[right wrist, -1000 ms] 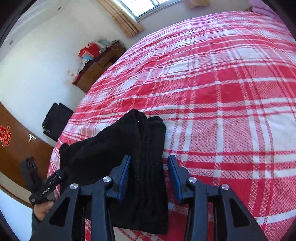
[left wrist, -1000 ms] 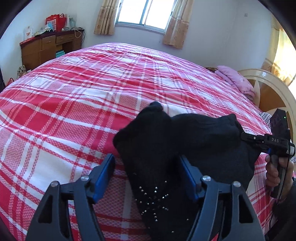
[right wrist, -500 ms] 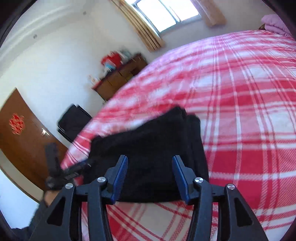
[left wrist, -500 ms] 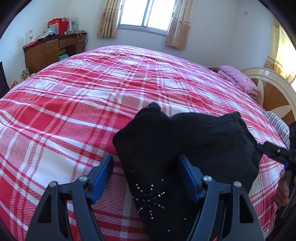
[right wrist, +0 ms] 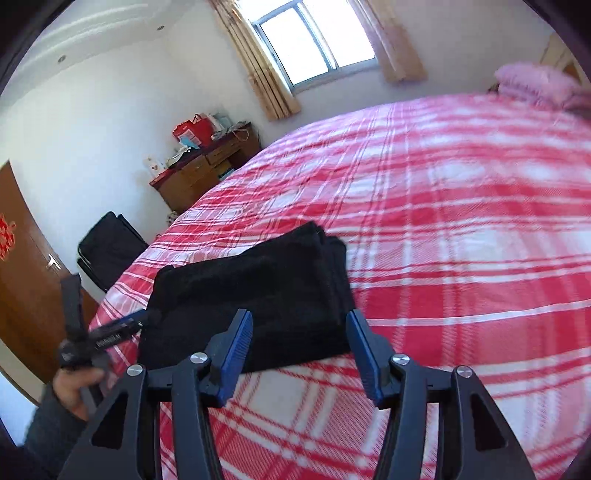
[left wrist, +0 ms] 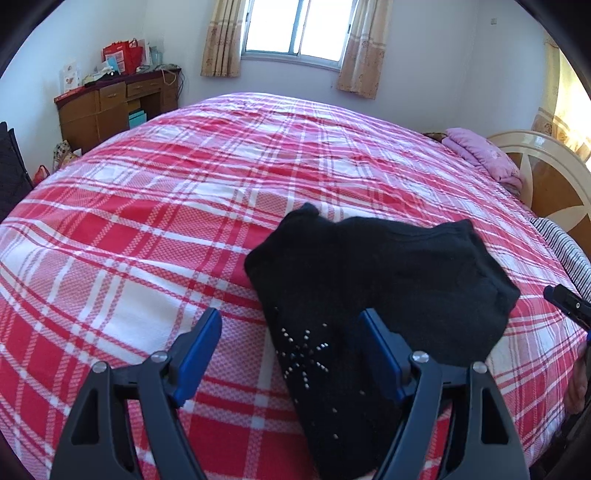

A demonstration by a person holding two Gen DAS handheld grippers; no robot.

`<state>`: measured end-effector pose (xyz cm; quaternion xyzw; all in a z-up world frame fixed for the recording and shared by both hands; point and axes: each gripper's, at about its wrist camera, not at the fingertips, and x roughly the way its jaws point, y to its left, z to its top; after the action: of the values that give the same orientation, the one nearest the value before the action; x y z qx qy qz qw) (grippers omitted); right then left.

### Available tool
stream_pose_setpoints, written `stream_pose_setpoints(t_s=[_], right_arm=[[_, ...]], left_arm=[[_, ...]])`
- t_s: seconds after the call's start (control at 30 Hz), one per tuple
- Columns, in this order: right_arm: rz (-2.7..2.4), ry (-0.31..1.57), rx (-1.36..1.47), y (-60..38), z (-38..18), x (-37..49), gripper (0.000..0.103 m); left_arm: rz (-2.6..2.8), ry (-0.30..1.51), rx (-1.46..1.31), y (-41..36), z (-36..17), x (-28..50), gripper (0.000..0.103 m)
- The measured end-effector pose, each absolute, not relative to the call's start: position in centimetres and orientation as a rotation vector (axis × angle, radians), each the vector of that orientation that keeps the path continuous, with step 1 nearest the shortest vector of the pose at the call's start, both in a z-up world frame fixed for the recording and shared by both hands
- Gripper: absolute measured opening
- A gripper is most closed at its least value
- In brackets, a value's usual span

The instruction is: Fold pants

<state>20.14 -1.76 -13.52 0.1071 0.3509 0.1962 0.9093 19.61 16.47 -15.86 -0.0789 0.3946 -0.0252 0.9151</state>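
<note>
The left hand-held gripper (left wrist: 290,345) has its blue-padded jaws spread wide and grips nothing; its right finger (left wrist: 380,354) lies over the near part of the black pants (left wrist: 369,280), its left finger over bare bedspread. In the right wrist view, the right hand-held gripper (right wrist: 299,343) is also wide open and empty, poised just short of the near edge of the pants (right wrist: 255,295). That view also shows the left hand-held gripper (right wrist: 110,332) from the side, held in a hand (right wrist: 74,387) at the left edge of the pants; white lettering runs along its body but is too blurred to read. Only the tip of the right hand-held gripper (left wrist: 567,304) shows at the far right of the left wrist view, just beside the right edge of the pants.

The pants are folded into a compact black bundle lying flat on the near side of the bed (left wrist: 184,206), which is covered in a red, pink and white plaid bedspread. The fabric looks thick and fuzzy, with stacked layers showing along the far right edge in the right wrist view. A starburst of small silver studs (left wrist: 303,350) decorates the near left panel.

Farther off, a pink pillow (left wrist: 480,155) sits by the headboard (left wrist: 546,177) on the right, a wooden desk (left wrist: 110,107) stands at the far left with a red bag (left wrist: 122,57) on it, and a curtained window (left wrist: 295,27) fills the far wall. A red paper ornament (right wrist: 5,236) hangs on the brown door (right wrist: 26,280); its character cannot be made out.
</note>
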Motion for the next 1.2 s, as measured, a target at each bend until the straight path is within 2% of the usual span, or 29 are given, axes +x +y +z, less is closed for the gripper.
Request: stream_pose_setpoints(t_s=[0.23,0.43,0.5,0.57,0.6,0.77,0.87,1.2], right_arm=[[0.318,0.661,0.109,-1.9,-8.4,17.9,0.063],[0.31,0.625,-0.013,-0.7,-6.5,14.9,0.064],[0.294,0.599,-0.051,-0.4,-6.1,13.8,0.065],[0.276,0.577,-0.064,-0.3,-5.4,13.2,0.066],[0.274,0.561,-0.067,-0.3,-5.0,12.8,0.068],[0.26,0.513,-0.086,-0.4,-3.5,11.7,0.072],[0.248,0.497,-0.106,-0.2,-3.1,11.4,0.072],[0.206,0.453,-0.139,-0.3,-1.6,10.5,0.073]], left_arm=[[-0.062,0.77,-0.097,14.8,-12.8,17.3,0.079],[-0.093,0.731,-0.071,12.8,-10.6,14.9,0.079],[-0.093,0.719,-0.049,12.1,-10.0,14.1,0.083],[-0.091,0.699,-0.035,11.6,-9.5,13.1,0.094],[-0.093,0.685,-0.03,11.4,-9.2,12.6,0.095],[-0.1,0.645,-0.02,11.2,-7.9,11.1,0.096],[-0.105,0.602,-0.025,11.2,-7.3,10.6,0.1],[-0.106,0.57,-0.007,10.9,-6.7,10.1,0.1]])
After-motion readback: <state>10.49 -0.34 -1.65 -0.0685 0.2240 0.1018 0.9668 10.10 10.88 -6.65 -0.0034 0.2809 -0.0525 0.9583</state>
